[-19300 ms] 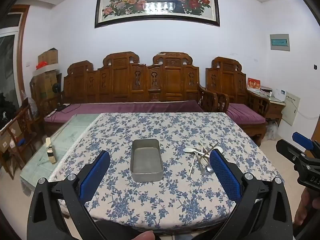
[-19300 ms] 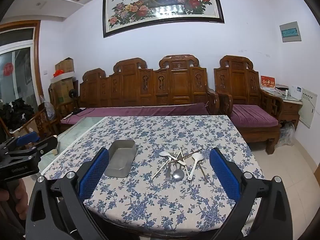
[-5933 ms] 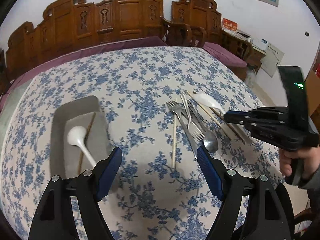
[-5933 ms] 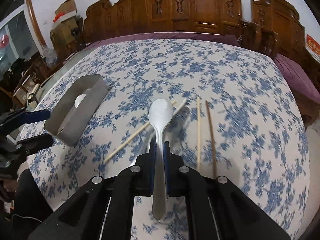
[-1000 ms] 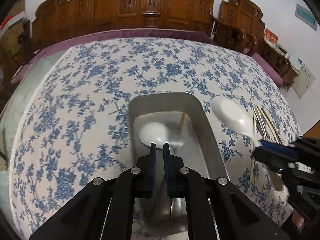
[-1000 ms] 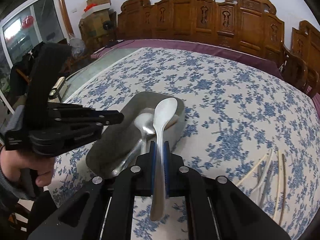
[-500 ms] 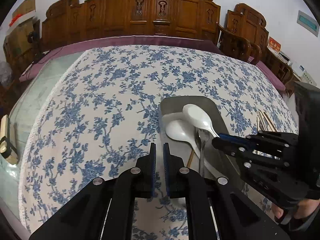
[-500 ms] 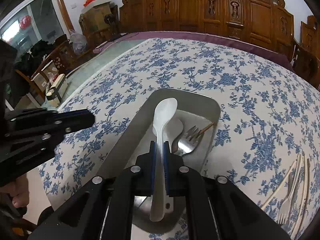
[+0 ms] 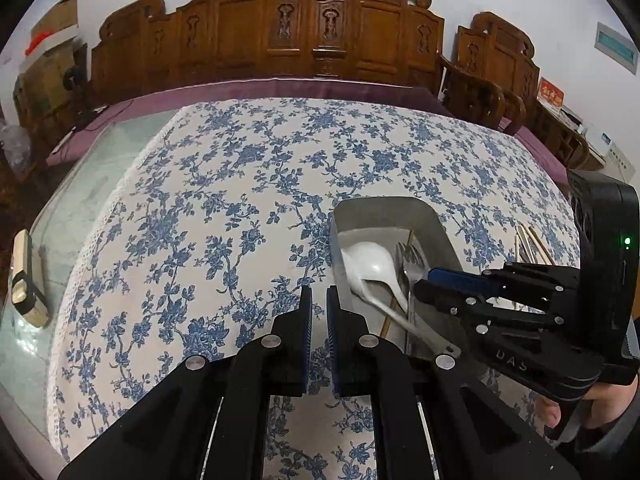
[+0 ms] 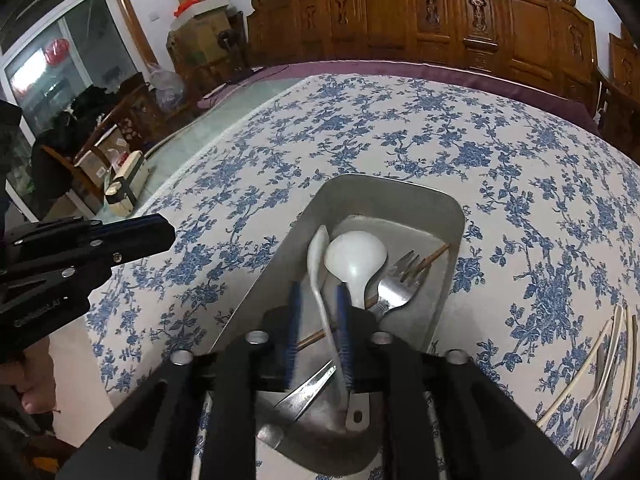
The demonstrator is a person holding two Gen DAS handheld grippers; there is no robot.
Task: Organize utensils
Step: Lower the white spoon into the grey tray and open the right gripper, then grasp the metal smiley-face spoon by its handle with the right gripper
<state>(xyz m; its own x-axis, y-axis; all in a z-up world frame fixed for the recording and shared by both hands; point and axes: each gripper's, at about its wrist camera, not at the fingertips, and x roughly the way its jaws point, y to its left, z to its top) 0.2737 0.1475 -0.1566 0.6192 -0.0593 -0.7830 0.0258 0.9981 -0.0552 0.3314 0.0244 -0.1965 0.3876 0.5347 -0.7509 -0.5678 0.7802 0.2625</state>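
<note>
A grey metal tray [image 10: 452,216] lies on the blue-flowered tablecloth. In it are a white spoon [image 10: 354,258], a metal fork [image 10: 396,286], a brown chopstick [image 10: 434,254] and a second white spoon [image 10: 318,268] lying on its side. My right gripper [image 10: 317,300] hovers over the tray's near end, its pads parted, the second spoon's handle loose between them. My left gripper [image 9: 316,300] is shut and empty, over the cloth left of the tray [image 9: 384,204]. The right gripper also shows in the left wrist view [image 9: 434,280].
Loose chopsticks [image 10: 618,340] and a fork [image 10: 588,420] lie on the cloth right of the tray. A small box [image 9: 24,276] sits on the glass table edge at far left. A carved wooden sofa [image 9: 280,36] stands behind the table.
My right gripper has opened and let the white spoon go; it now lies tipped in the tray. My left gripper has drawn a little further left of the tray.
</note>
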